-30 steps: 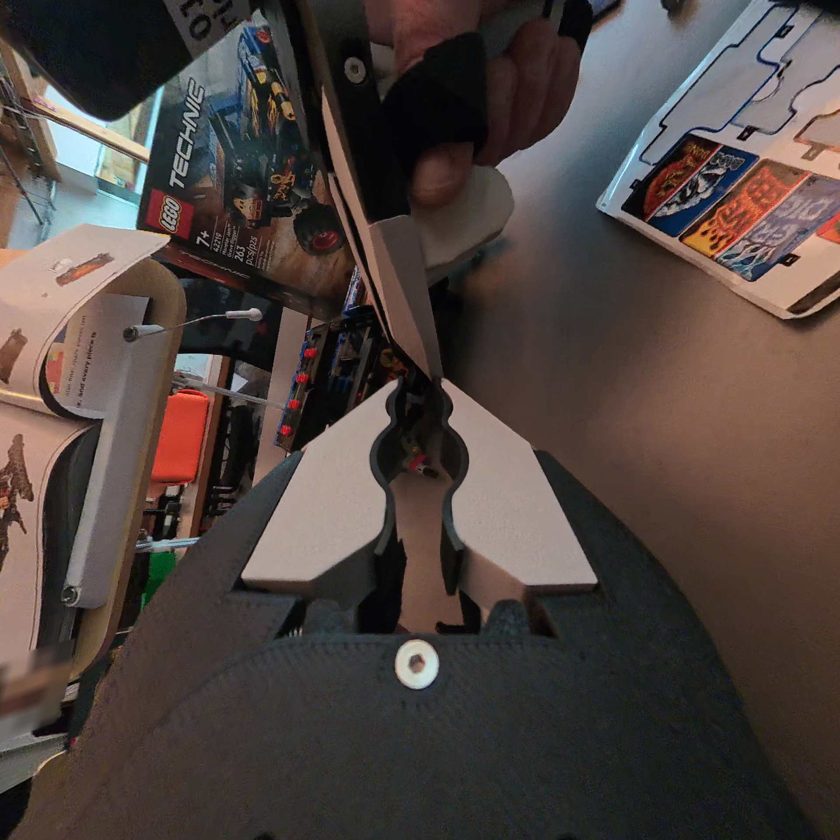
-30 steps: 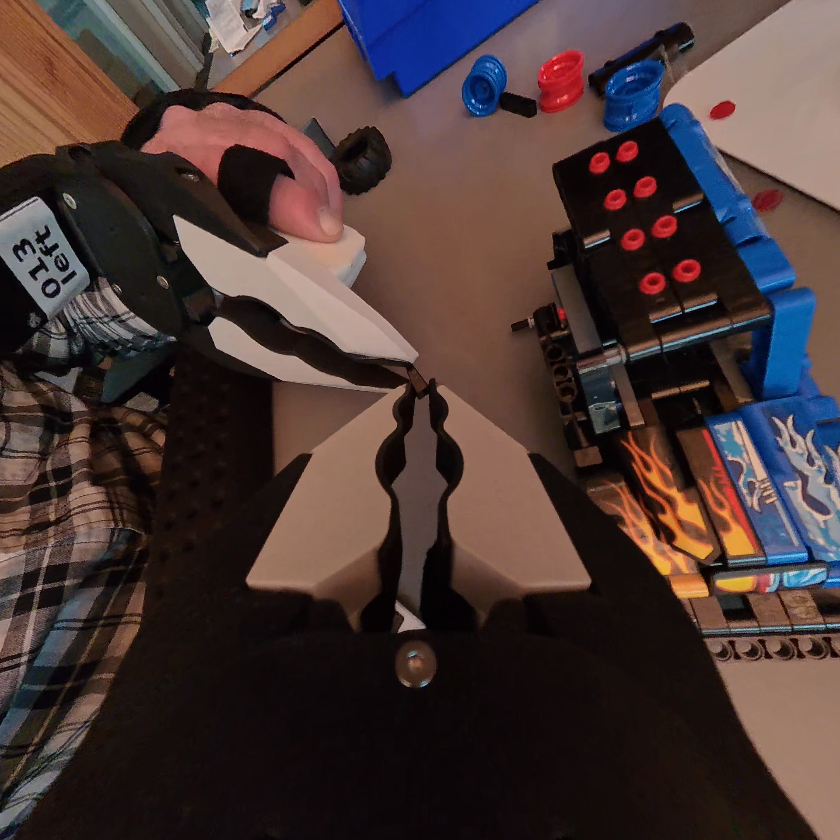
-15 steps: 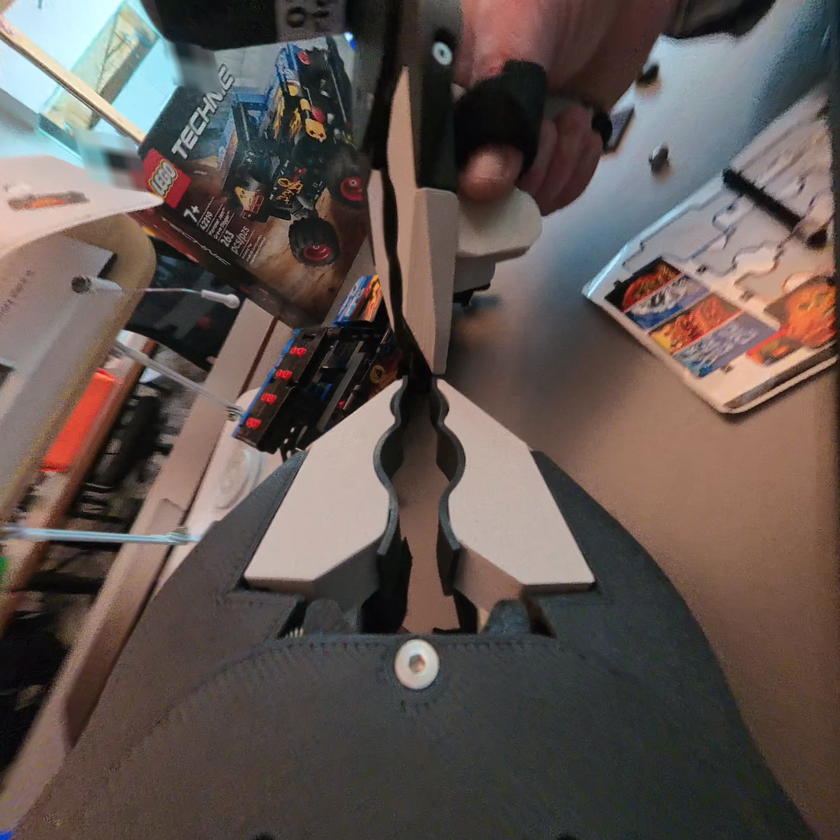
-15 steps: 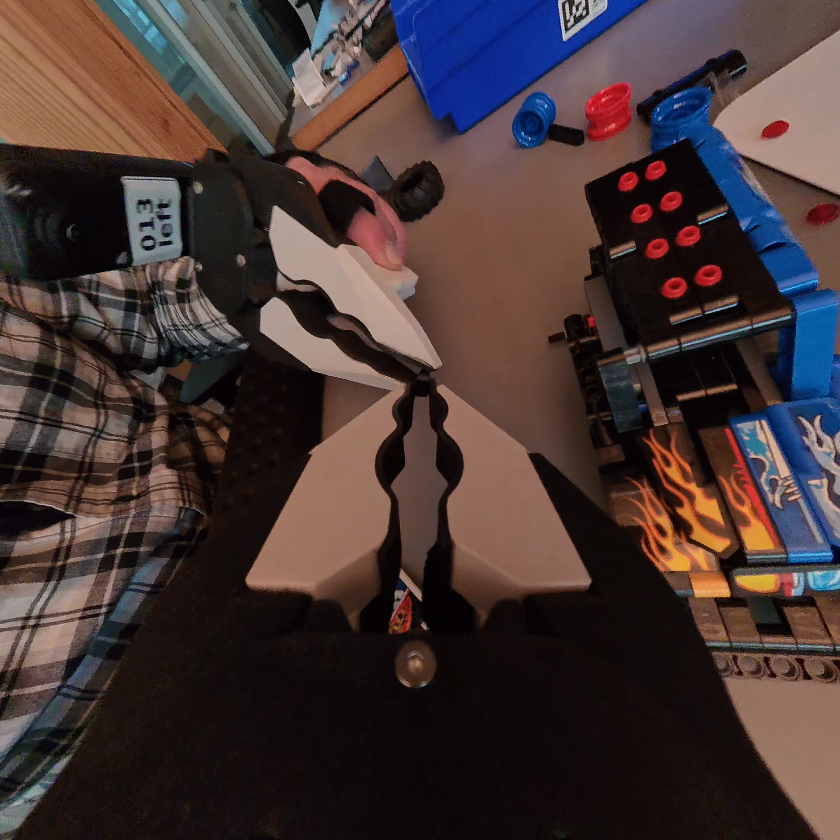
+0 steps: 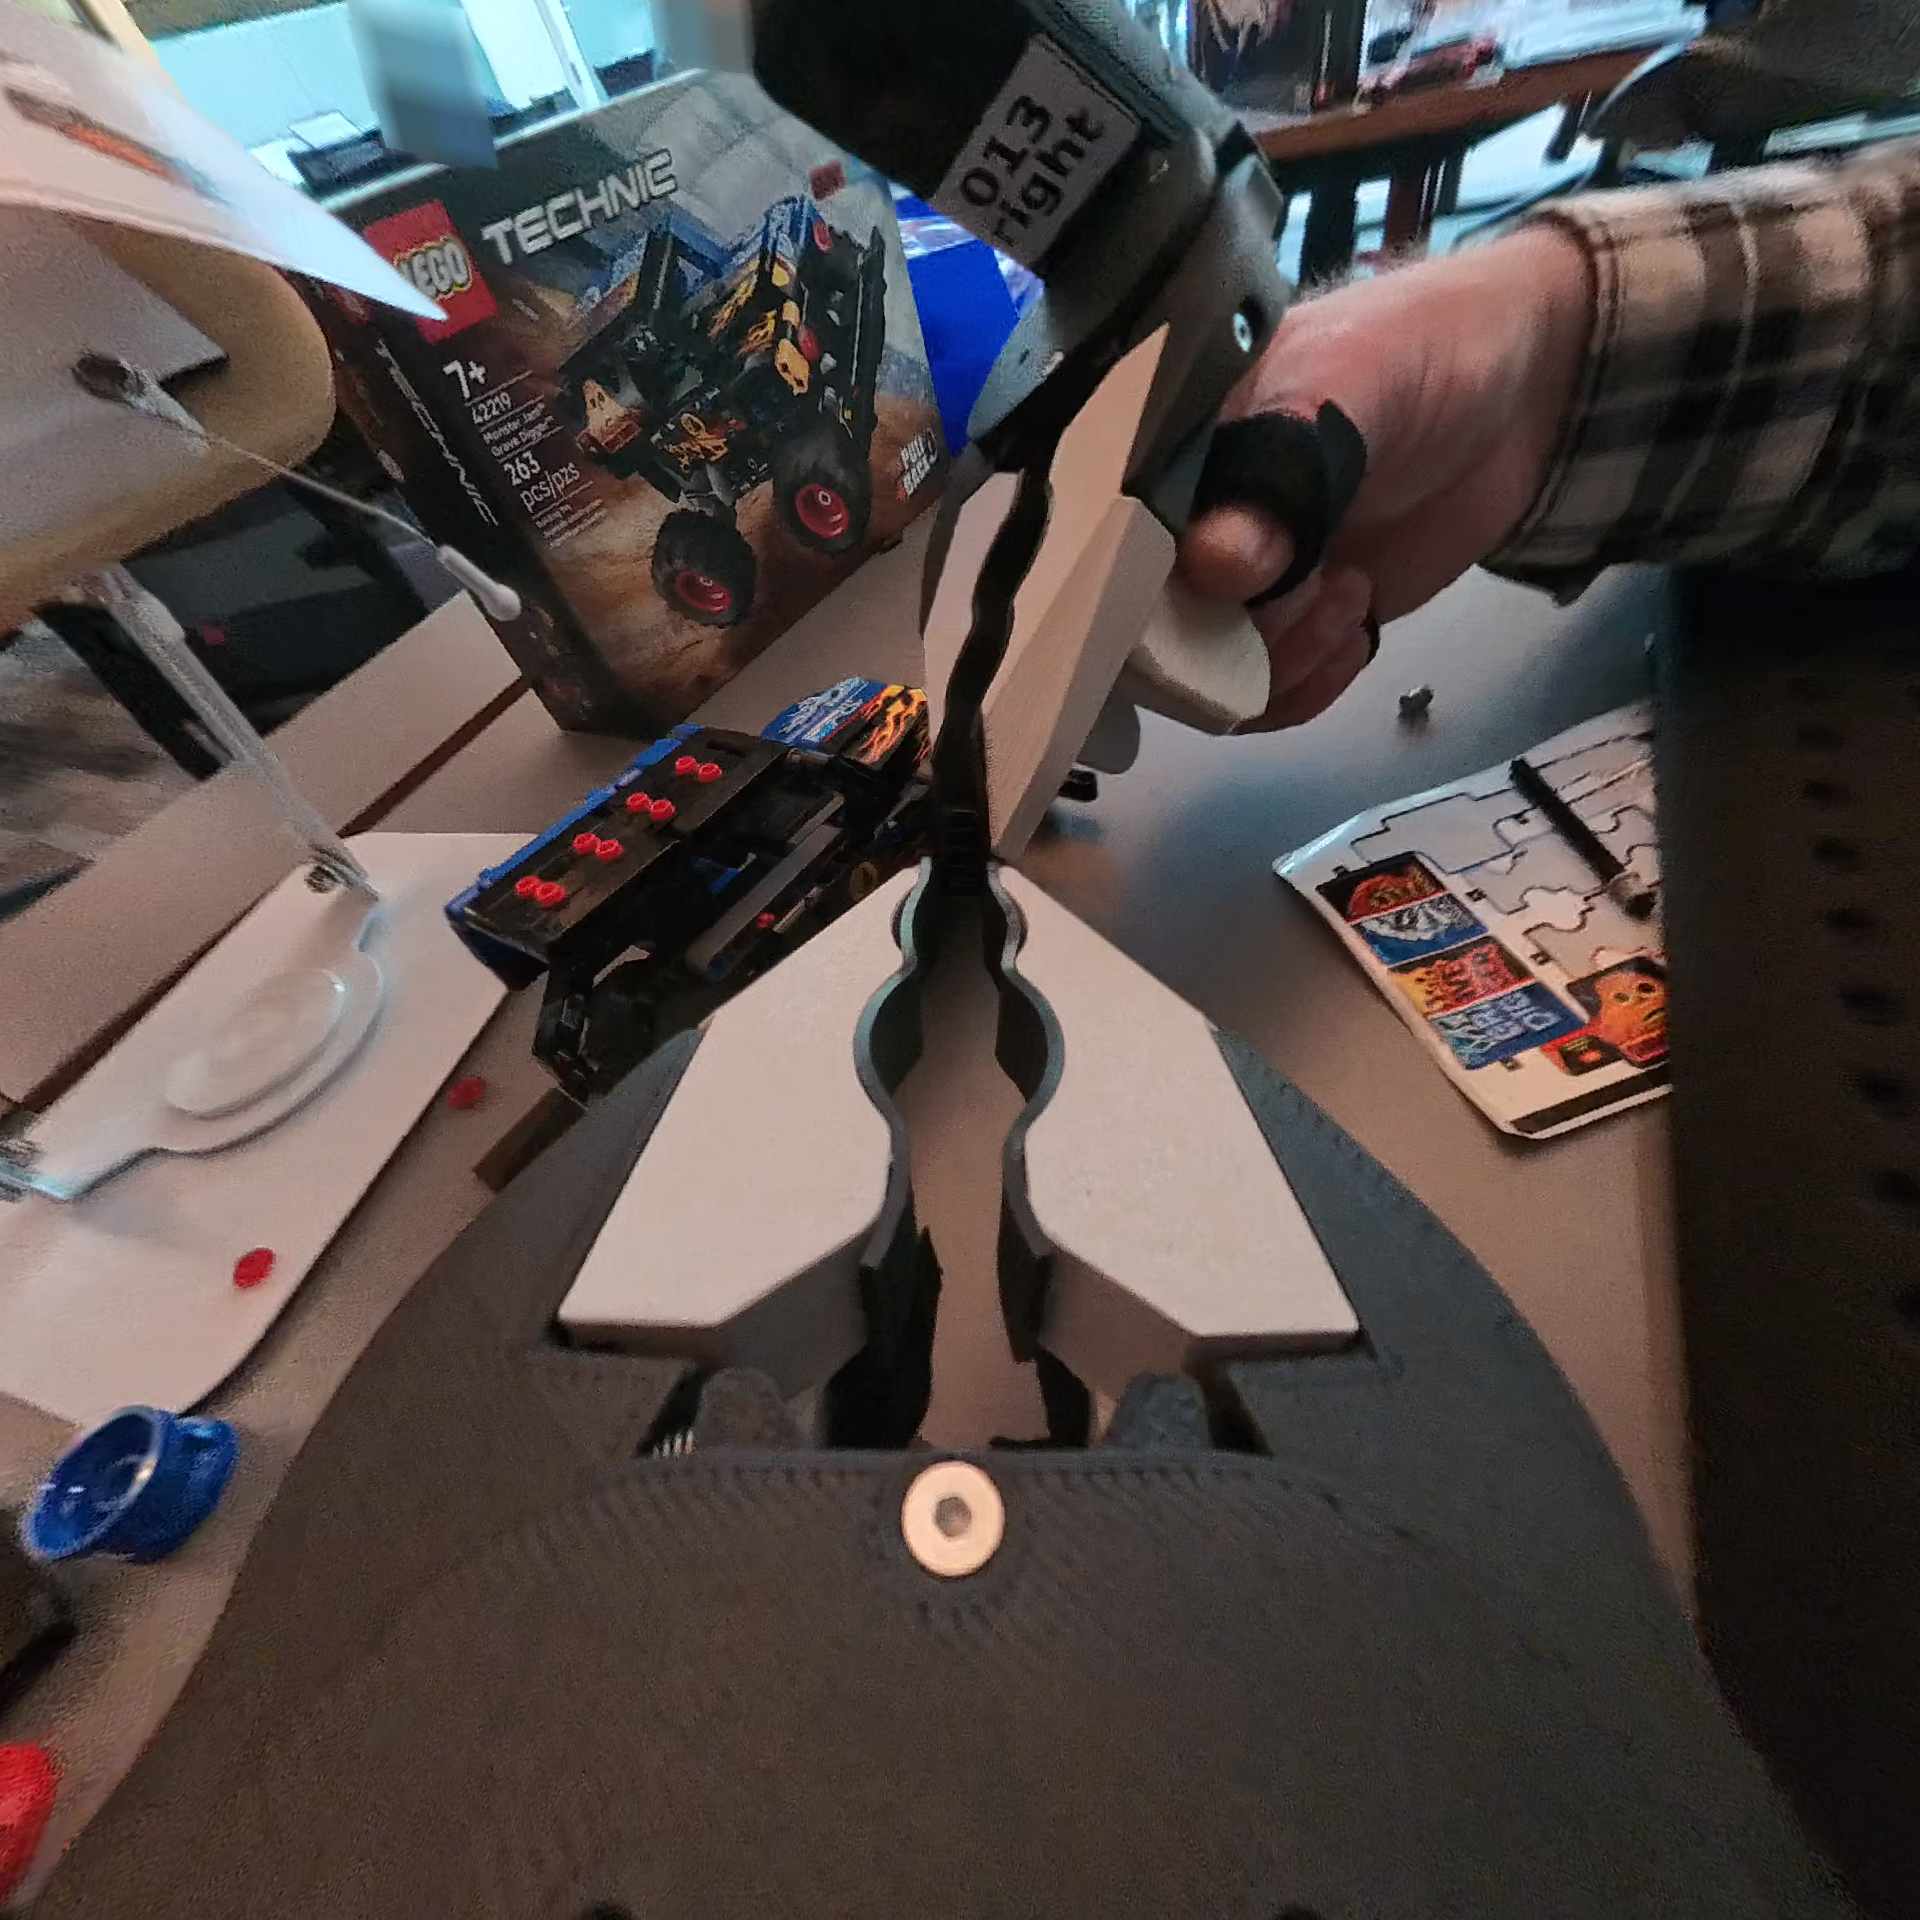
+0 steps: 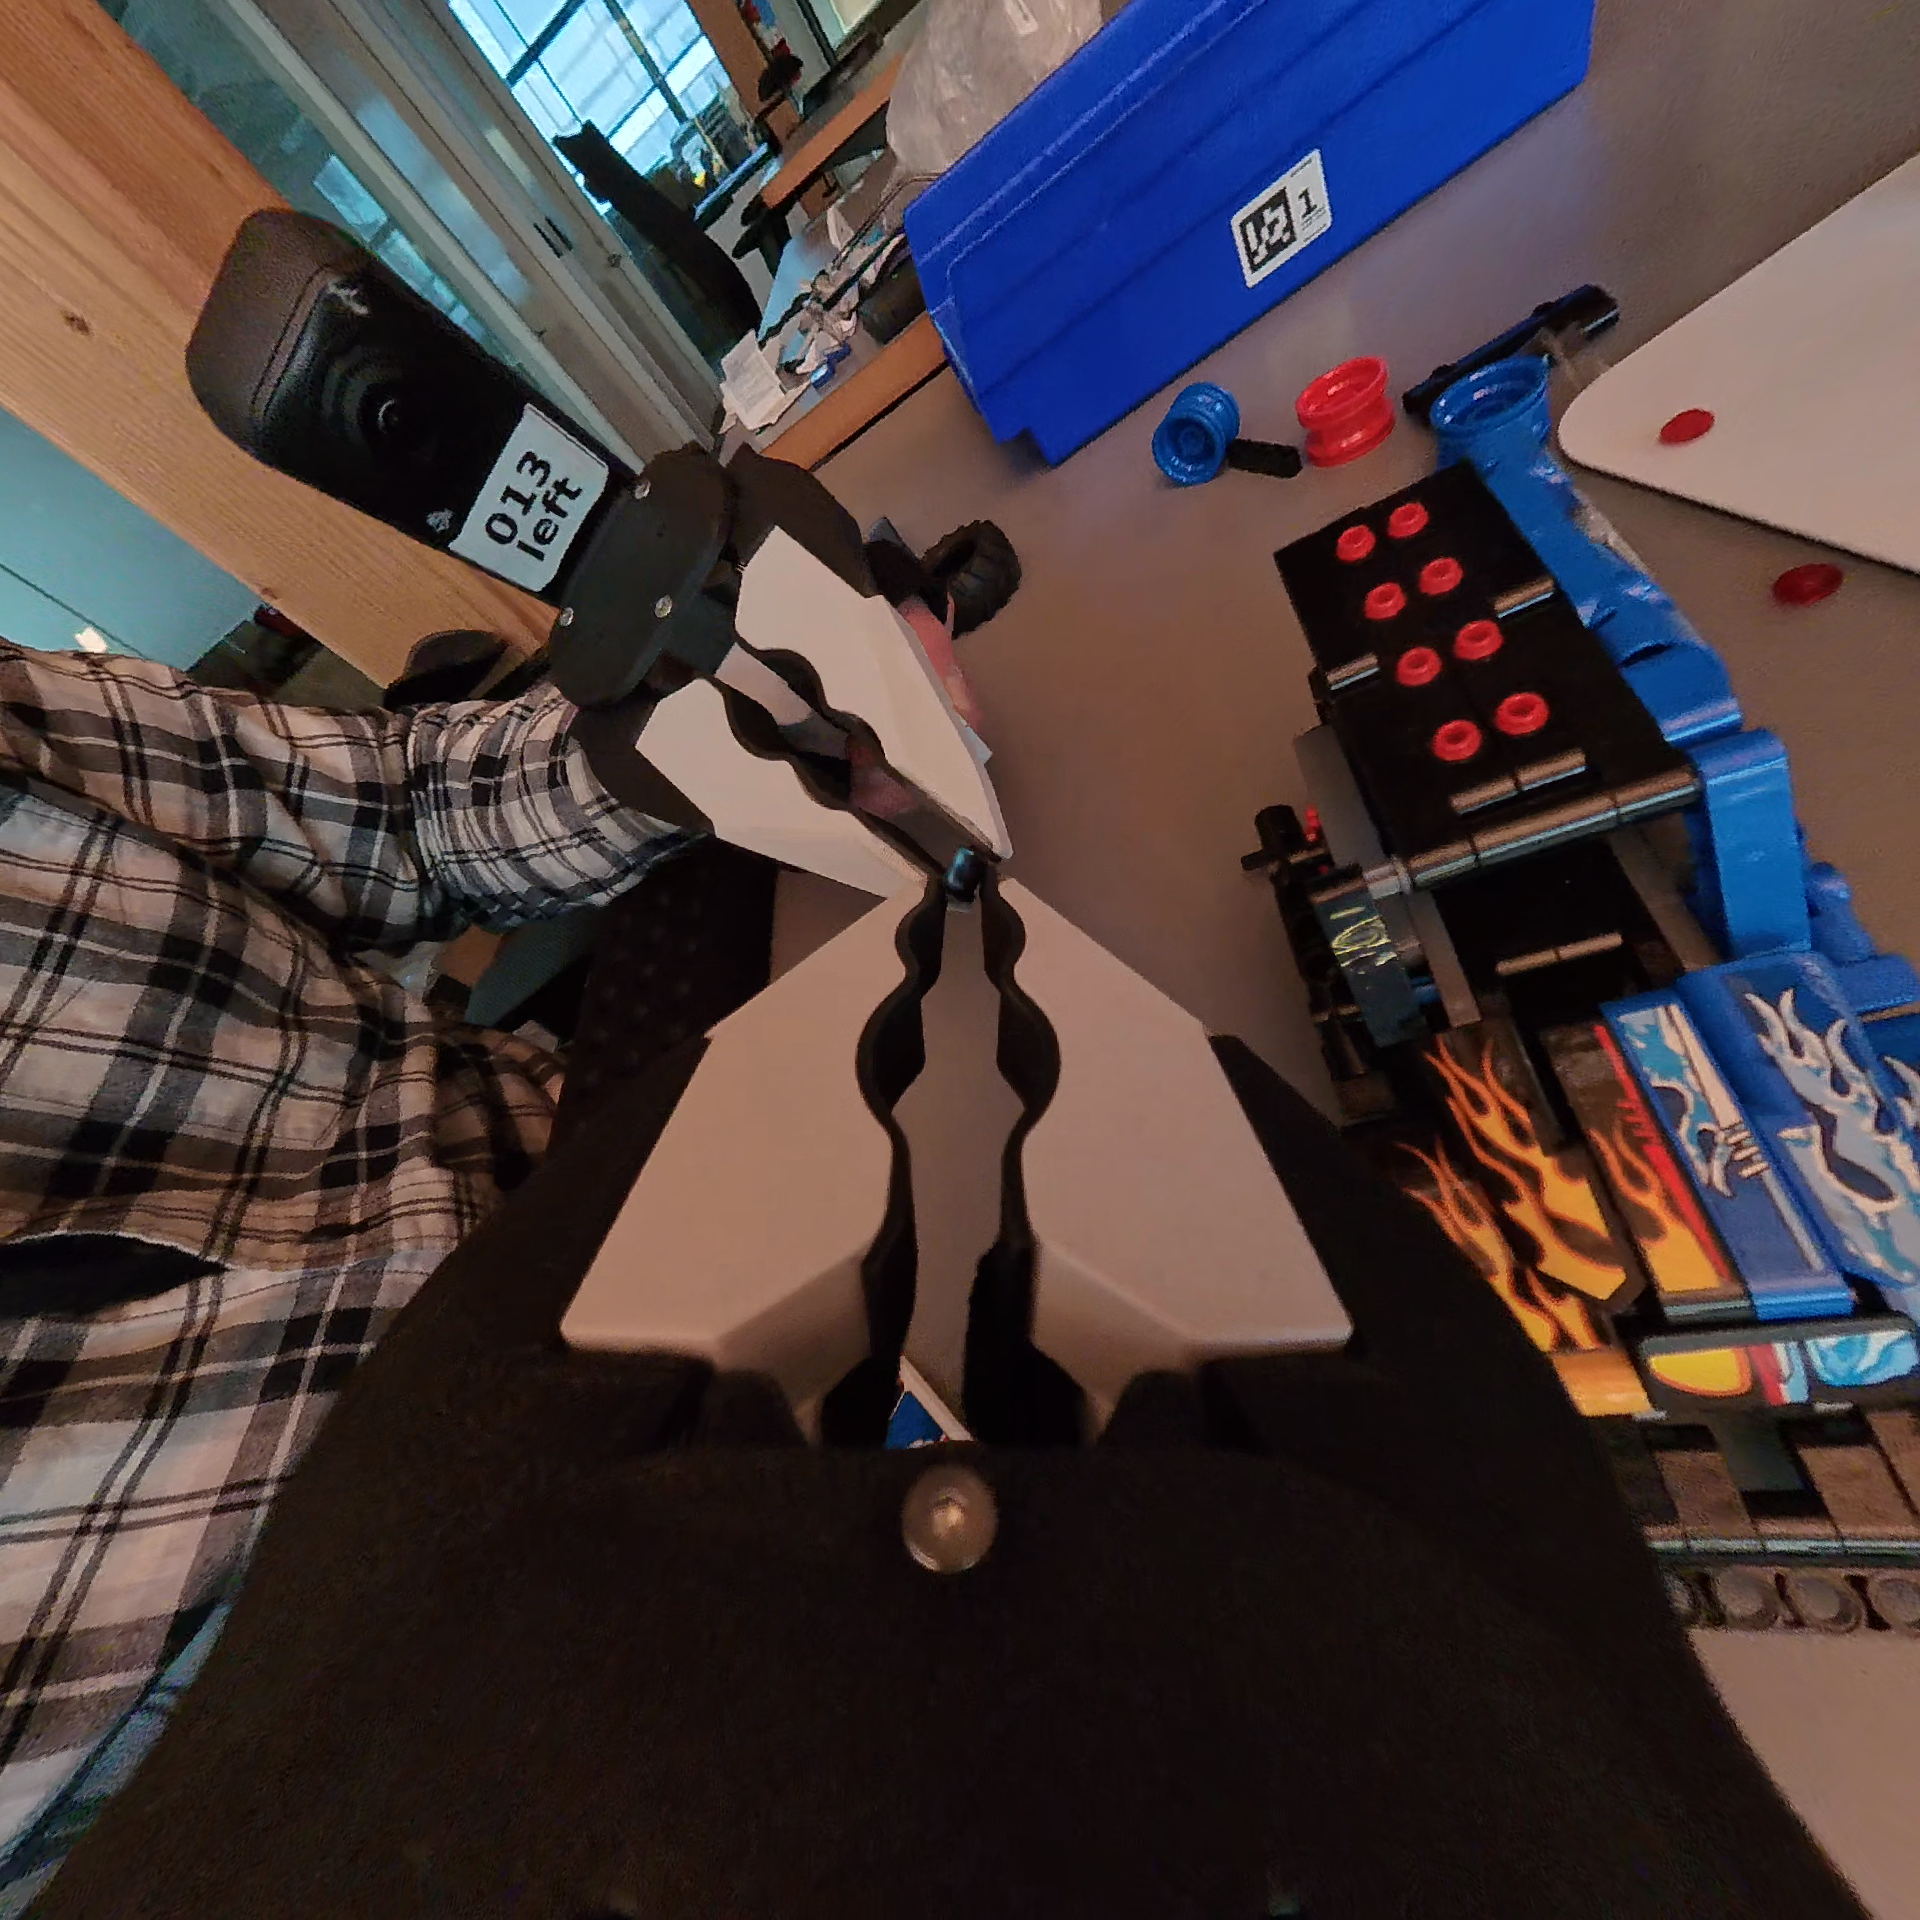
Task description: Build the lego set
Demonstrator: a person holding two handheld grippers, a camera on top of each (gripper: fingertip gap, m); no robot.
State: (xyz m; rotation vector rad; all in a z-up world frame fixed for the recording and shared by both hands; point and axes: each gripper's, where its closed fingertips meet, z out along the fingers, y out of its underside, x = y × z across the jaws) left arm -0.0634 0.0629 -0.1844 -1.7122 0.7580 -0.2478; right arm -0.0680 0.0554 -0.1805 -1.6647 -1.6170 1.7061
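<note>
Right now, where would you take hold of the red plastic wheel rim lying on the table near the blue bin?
Grip the red plastic wheel rim around its ribbed barrel, between the flanges, coming down from above. It seems to lie on its side, and the blue wheel rim with its black pin crowds one end, so closing across the ends looks tighter.
</note>
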